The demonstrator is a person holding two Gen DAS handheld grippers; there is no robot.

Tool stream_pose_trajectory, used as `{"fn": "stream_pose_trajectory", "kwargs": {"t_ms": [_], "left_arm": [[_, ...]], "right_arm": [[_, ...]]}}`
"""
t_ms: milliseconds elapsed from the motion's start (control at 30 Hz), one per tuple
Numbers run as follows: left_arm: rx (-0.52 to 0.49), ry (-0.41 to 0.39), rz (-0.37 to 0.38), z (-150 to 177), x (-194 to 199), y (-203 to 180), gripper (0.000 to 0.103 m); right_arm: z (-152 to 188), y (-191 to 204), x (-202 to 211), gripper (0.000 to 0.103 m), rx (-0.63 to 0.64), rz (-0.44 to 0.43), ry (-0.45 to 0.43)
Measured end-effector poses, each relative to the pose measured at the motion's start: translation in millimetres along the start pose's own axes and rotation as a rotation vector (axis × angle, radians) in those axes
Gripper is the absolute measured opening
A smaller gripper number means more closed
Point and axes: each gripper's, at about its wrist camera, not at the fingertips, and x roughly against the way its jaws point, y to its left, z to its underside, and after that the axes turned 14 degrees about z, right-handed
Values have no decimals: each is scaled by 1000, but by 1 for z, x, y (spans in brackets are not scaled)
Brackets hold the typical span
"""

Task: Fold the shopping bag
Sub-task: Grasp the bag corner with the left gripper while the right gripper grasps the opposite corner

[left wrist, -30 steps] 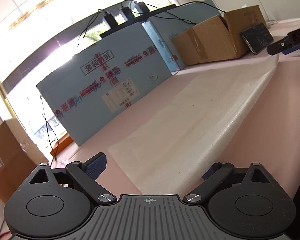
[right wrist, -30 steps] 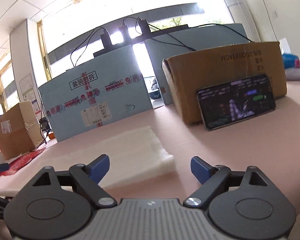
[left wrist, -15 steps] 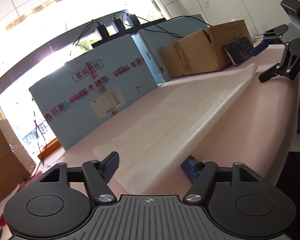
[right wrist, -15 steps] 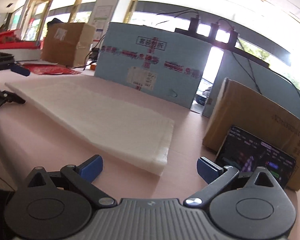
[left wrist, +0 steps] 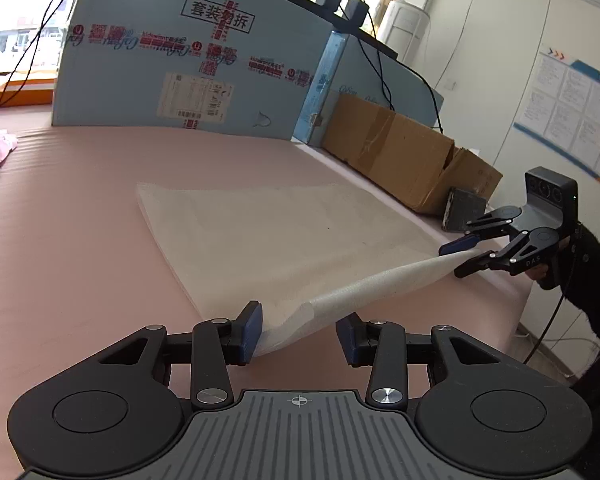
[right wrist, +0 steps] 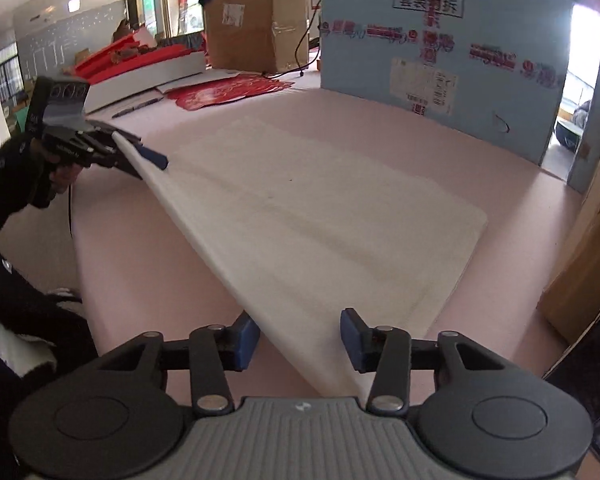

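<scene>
A white shopping bag (left wrist: 276, 236) lies flat on the pink table (left wrist: 68, 248); it also shows in the right wrist view (right wrist: 320, 216). My left gripper (left wrist: 298, 334) is open, and the bag's near left corner lies between its blue pads. My right gripper (right wrist: 298, 338) is open, and the bag's near right corner lies between its pads. Each gripper shows in the other's view: the right one (left wrist: 466, 256) at the bag's far corner, the left one (right wrist: 140, 160) likewise. The near edge of the bag is slightly raised between them.
A large blue box (left wrist: 188, 60) stands along the back of the table. A brown carton (left wrist: 404, 160) with a phone (left wrist: 464, 210) leaning on it stands at the right. Red paper items (right wrist: 228, 88) and another carton (right wrist: 260, 28) lie far left.
Both grippers have swung round and moved in to the bag's near corners, one at each end. The near edge now lies between their pads and is lifted a little.
</scene>
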Motion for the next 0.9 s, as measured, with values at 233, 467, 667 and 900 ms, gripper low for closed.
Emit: {"fn": "stream_pose_trajectory", "kwargs": {"t_ms": [233, 467, 667, 900], "left_arm": [[-7, -14, -32, 0, -1, -4, 39], [-26, -115, -31, -2, 8, -16, 45], [75, -208, -14, -2, 16, -22, 34], [128, -138, -181, 15, 12, -19, 27]], "right_arm": [[2, -55, 1, 45, -266, -78, -13], [-9, -50, -12, 40, -286, 36, -30], [-12, -30, -13, 21, -276, 153, -81], [-9, -3, -26, 14, -170, 350, -115]]}}
